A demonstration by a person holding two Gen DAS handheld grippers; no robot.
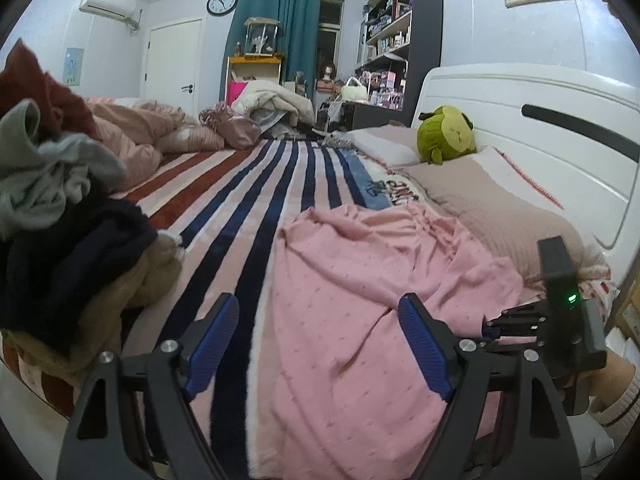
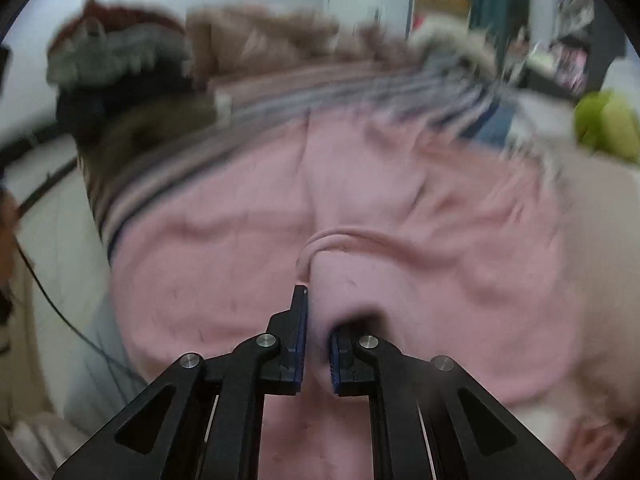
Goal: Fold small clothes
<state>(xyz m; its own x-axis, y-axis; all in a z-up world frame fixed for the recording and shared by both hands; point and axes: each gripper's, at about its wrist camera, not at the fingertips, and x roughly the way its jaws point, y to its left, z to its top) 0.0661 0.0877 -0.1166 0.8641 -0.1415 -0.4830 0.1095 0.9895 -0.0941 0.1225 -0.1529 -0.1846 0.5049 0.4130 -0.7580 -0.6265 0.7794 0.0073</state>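
While the pink garment (image 1: pixel 360 300) lies spread and rumpled over the striped blanket (image 1: pixel 248 184) on the bed, the left gripper (image 1: pixel 320 344) hovers low above its near part with its jaws wide apart and nothing between the blue pads (image 1: pixel 212 344). The right gripper (image 2: pixel 318 344) has its jaws nearly together, pinching a fold of the same pink cloth that bunches up between them; that view is blurred. A heap of other clothes (image 1: pixel 52 184), grey, dark red and navy, sits on the bed's left side, well apart from the garment. A green plush toy (image 1: pixel 444 134) rests on the pillow (image 1: pixel 480 200) by the white headboard (image 1: pixel 540 128).
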